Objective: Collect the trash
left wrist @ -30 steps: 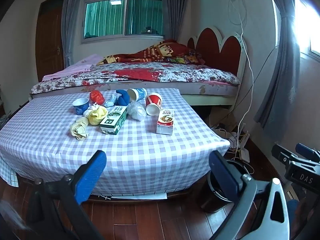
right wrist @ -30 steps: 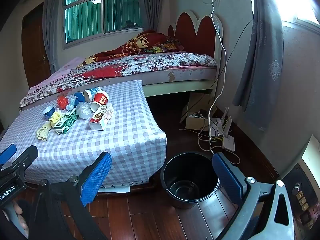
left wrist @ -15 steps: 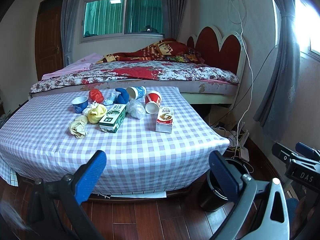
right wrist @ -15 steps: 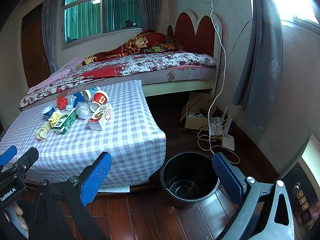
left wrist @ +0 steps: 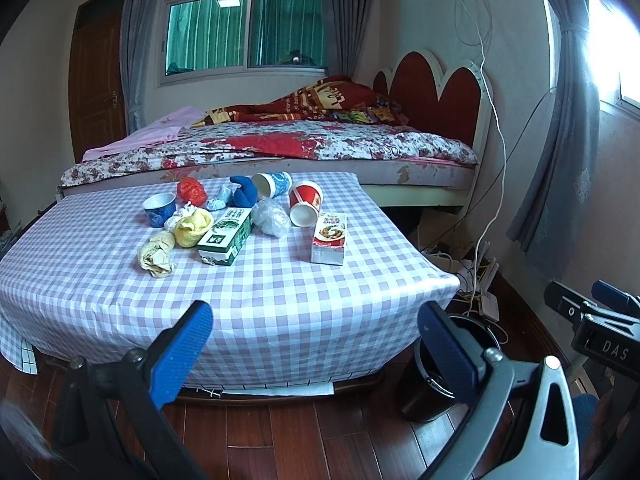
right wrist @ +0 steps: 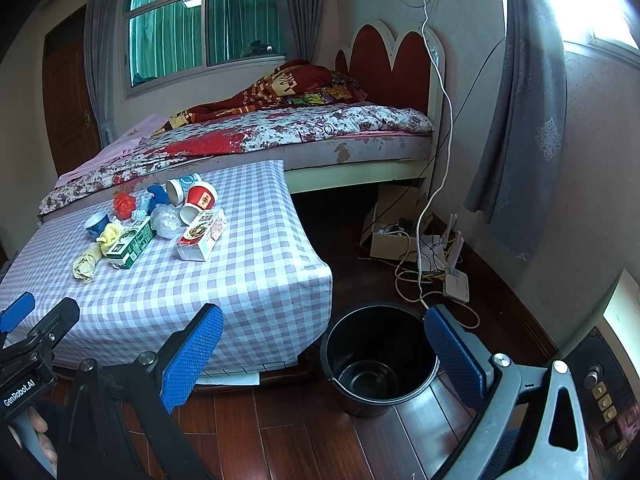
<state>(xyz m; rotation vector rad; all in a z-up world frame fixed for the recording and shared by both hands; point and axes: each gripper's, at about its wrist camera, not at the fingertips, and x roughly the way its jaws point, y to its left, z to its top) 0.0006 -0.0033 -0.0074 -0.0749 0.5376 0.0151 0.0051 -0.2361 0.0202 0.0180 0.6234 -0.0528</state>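
Note:
Trash lies in a cluster on the checked table (left wrist: 280, 300): a green carton (left wrist: 226, 235), a red-and-white carton (left wrist: 329, 233), a red paper cup (left wrist: 305, 204) on its side, a blue cup (left wrist: 159, 209), crumpled wads in yellow (left wrist: 193, 227), red (left wrist: 191, 193) and blue (left wrist: 244, 191), and a clear plastic ball (left wrist: 272, 221). A black bin (right wrist: 379, 362) stands empty on the floor right of the table. My left gripper (left wrist: 316, 354) is open, low before the table's front edge. My right gripper (right wrist: 320, 360) is open, near the bin (left wrist: 440, 376).
A bed (left wrist: 280, 148) stands behind the table. Cables, a cardboard box (right wrist: 390, 232) and a white router (right wrist: 456, 280) lie on the wooden floor by the right wall. Grey curtains (right wrist: 520, 120) hang at the right. A door (left wrist: 96, 80) is at the far left.
Both grippers have drifted slightly closer to the table; the trash sits a little lower and larger in view. Nothing was taken hold of.

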